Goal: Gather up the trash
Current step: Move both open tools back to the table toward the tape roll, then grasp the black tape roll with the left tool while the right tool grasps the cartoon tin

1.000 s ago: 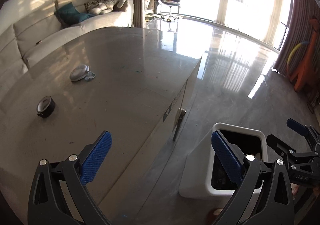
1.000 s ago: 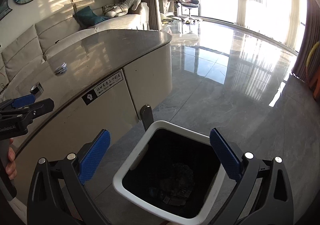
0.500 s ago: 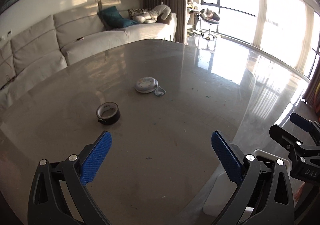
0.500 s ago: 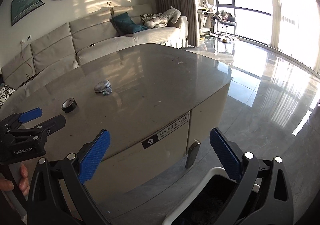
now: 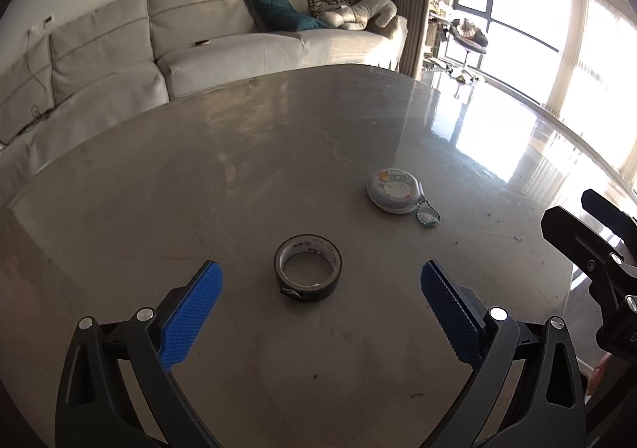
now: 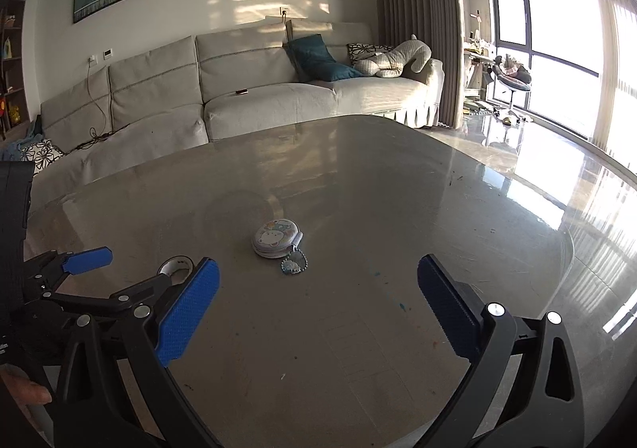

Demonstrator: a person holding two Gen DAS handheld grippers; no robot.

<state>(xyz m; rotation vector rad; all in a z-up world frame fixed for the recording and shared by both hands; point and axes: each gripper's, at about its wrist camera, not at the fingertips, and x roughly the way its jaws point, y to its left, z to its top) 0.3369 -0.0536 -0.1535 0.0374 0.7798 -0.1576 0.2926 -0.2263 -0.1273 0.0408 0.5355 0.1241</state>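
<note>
A black roll of tape lies flat on the grey table, just ahead of my left gripper, which is open and empty. A round pouch with a cartoon print and a small charm lies further right. In the right wrist view the pouch sits ahead of my right gripper, which is open and empty. The tape roll shows there partly hidden behind the left gripper's fingers. The trash bin is out of view.
A light grey sofa with a teal cushion and a plush toy stands behind the table. The table's right edge drops to a glossy floor. Tall windows are at the far right.
Both grippers have swung up and left from above the white trash bin beside the table to over the tabletop. The tape roll and pouch are now close ahead. Both stay open.
</note>
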